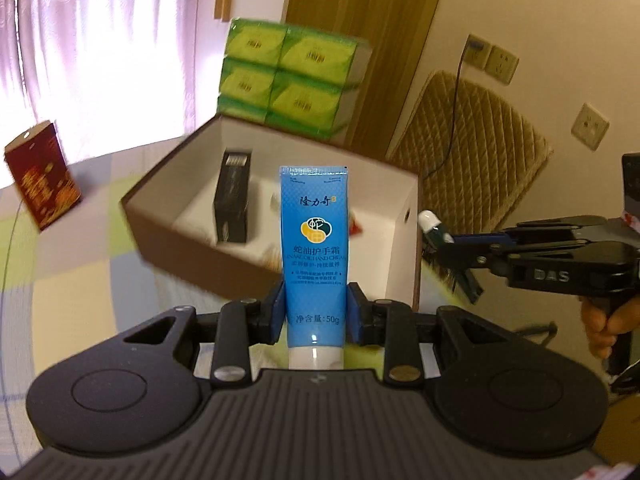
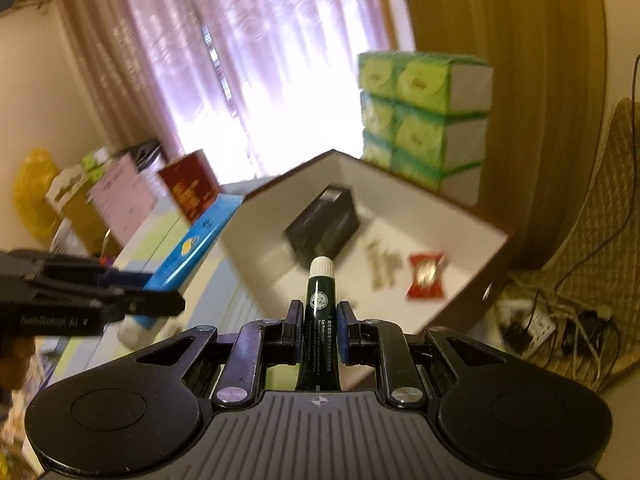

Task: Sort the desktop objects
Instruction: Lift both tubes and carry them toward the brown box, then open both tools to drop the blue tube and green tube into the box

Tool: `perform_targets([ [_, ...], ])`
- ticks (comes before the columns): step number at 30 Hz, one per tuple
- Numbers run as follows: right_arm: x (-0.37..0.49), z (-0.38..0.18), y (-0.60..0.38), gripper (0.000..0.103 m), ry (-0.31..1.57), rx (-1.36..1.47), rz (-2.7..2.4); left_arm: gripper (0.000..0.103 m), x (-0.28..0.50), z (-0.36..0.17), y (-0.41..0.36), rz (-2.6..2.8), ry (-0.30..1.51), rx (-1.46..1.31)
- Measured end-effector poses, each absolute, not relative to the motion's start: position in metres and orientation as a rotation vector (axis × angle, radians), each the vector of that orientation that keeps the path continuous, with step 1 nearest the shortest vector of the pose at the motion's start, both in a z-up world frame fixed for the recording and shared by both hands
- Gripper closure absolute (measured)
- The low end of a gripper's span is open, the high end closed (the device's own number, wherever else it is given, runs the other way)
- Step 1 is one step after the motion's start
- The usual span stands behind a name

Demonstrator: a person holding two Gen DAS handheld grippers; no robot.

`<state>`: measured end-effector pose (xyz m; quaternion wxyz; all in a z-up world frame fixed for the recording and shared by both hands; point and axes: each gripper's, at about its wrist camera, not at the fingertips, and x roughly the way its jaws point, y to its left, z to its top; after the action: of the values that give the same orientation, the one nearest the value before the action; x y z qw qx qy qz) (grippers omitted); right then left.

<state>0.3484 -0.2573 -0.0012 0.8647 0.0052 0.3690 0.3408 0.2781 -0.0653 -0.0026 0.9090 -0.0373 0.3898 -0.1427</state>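
My left gripper [image 1: 316, 312] is shut on a blue hand cream tube [image 1: 314, 240], held upright in front of the open brown box [image 1: 188, 224]. My right gripper [image 2: 319, 326] is shut on a small dark green tube [image 2: 320, 320] with a white cap, pointed at the box [image 2: 460, 292]. The right gripper also shows at the right of the left wrist view [image 1: 440, 236], just beyond the box's right corner. The left gripper with the blue tube [image 2: 192, 244] shows at the left of the right wrist view. Inside the box are a black carton [image 1: 232, 196], a red wrapped candy [image 2: 426, 276] and a small pale item.
A stack of green tissue packs [image 1: 292, 76] stands behind the box. A dark red carton [image 1: 42, 176] stands on the chequered tablecloth at the left. A quilted chair [image 1: 480, 152] and wall sockets are at the right. Cables and a power strip [image 2: 540, 324] lie on the floor.
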Motion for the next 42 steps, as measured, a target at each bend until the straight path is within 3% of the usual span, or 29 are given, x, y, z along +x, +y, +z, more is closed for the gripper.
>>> perform_targets([
  [7, 0.42, -0.011, -0.251, 0.089, 0.834, 0.041, 0.652, 0.077, 0.355, -0.008, -0.085, -0.287, 0.848, -0.13],
  [19, 0.477, -0.062, -0.24, 0.089, 0.948, -0.068, 0.591, 0.077, 0.45, -0.062, -0.094, -0.201, 1.002, -0.162],
  [42, 0.516, -0.096, -0.227, 0.089, 0.981, -0.264, 0.583, 0.075, 0.503, -0.128, -0.102, -0.049, 1.129, -0.072],
])
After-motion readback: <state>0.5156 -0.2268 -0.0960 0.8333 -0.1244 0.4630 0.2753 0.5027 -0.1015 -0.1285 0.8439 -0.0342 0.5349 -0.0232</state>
